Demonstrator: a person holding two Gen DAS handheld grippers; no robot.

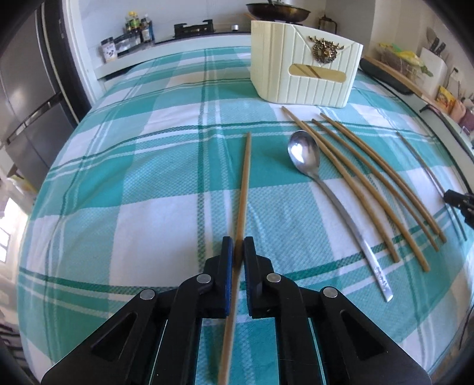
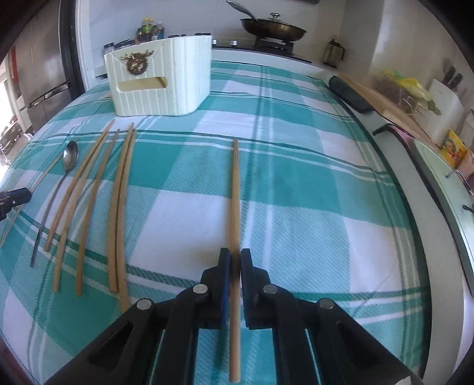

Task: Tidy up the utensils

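Two chopsticks are pinched, one in each gripper, over a table spread with a teal-and-white checked cloth (image 1: 124,183). The room is a kitchen: a steel refrigerator (image 1: 26,97) stands at the left, a hob at the back carries a dark pan (image 2: 272,28) with a lid, and bottles of seasoning (image 1: 137,28) crowd the counter's corner; their labels are too small to read.

The left gripper (image 1: 238,241) has its blue pads pressed together on a chopstick (image 1: 245,177) that runs forward between them over the cloth. The right gripper (image 2: 235,254) is likewise clamped on its own chopstick (image 2: 235,192).

Between the two, on the cloth, lie a metal spoon (image 1: 305,154), bowl towards the far side, and just beside it a loose row of bamboo chopsticks (image 1: 370,183), some touching. Beyond them stands a cream ribbed holder (image 1: 305,65) bearing a gilt stag's-head ornament (image 1: 324,53) and a slot handle; nothing lies between it and the held sticks.

Along the right counter are a wooden board (image 2: 385,97), a knife block (image 2: 444,94) and a yellow packet (image 2: 453,146) whose print is illegible.
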